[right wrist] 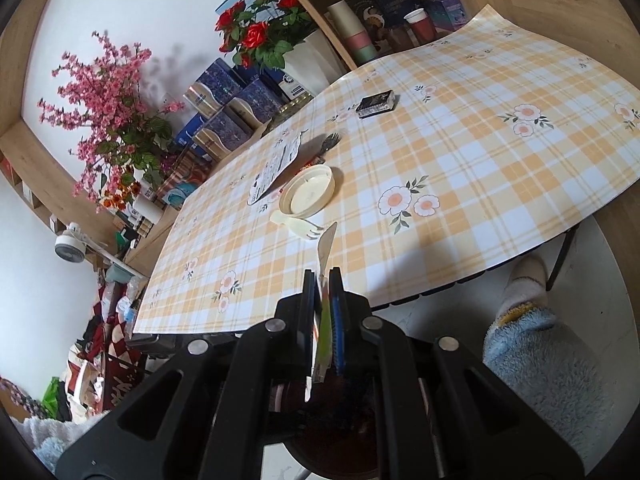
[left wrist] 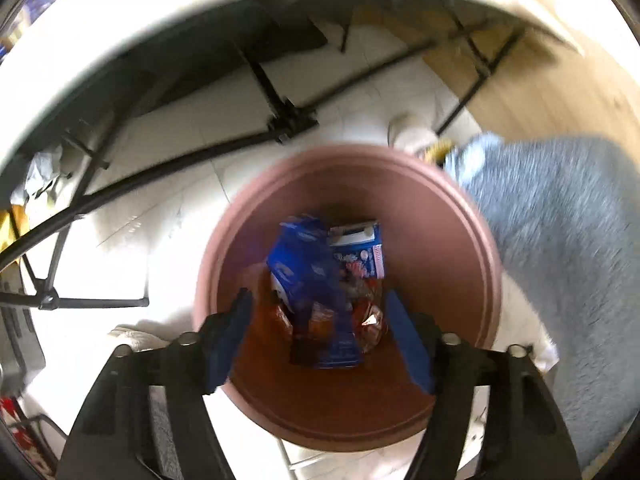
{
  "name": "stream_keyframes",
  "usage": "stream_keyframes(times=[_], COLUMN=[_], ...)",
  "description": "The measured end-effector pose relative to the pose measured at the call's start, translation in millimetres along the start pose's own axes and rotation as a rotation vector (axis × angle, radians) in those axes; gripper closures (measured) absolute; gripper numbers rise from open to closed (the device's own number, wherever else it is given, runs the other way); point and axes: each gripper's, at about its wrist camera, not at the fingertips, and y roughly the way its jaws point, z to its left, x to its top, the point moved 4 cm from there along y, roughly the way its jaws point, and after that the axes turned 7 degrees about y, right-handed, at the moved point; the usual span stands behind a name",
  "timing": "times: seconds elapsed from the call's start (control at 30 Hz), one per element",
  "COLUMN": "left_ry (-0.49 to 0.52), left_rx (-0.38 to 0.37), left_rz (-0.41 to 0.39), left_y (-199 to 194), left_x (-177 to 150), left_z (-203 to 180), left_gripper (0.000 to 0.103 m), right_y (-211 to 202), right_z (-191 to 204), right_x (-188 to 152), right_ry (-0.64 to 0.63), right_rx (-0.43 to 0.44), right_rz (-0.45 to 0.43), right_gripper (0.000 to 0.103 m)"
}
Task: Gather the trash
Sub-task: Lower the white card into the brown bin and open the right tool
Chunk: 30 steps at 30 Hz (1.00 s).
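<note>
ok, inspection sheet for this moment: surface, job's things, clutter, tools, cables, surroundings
Surface: table with a yellow plaid floral cloth, mostly bare.
Job's things: brown bin on the floor holds a blue wrapper, a white carton and reddish packets. On the cloth: round lid, plastic fork, printed wrapper, small black box.
Clutter: tins and boxes along the table's far edge.
Tools: left tool open over the bin, nothing between its pads; right tool shut on a thin flat wrapper.
Cables: nothing seen.
Surroundings: pink blossoms, red roses, shelf with cups, person's fleecy leg.
</note>
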Motion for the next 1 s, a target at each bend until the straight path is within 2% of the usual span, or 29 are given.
stream_keyframes(times=[0.07,0.13,0.37,0.47,0.53,0.6,0.73,0.83,1.0], left_ry=[-0.031,-0.063,-0.222,-0.254,-0.268,-0.293,-0.347,-0.364,-0.373], left_rx=[-0.024,-0.013,0.020,0.076,0.165,0.223,0.298,0.333,0.349], left_rz=[-0.069,-0.144,-0.417,-0.523,-0.616,-0.662,-0.710,-0.685,-0.629], left_y=[-22,-46,-141,-173,-192,-202,-214,-210,-190], left_x=[1,-1,-24,-39,-54,-67,-86,-89,-87], left_z=[4,11,42,51,51,54,59,62,69], left_gripper=[0.021,0.016,0.010,0.009,0.008,0.007,0.006,0.006,0.006], right_y=[2,6,29,42,52,60,81,100,135], right_z=[3,7,22,33,39,44,52,51,29], right_x=[-3,-8,-43,-61,-72,-81,-98,-111,-136], right_ry=[-0.023,-0.044,-0.117,-0.168,-0.187,-0.209,-0.271,-0.302,-0.361], right_rx=[-0.006,-0.001,0.020,0.018,0.015,0.011,0.003,-0.019,-0.144], right_rz=[0.006,0.023,0.136,0.194,0.237,0.265,0.323,0.356,0.407], right_gripper=[0.092,0.092,0.092,0.092,0.092,0.092,0.092,0.092,0.092])
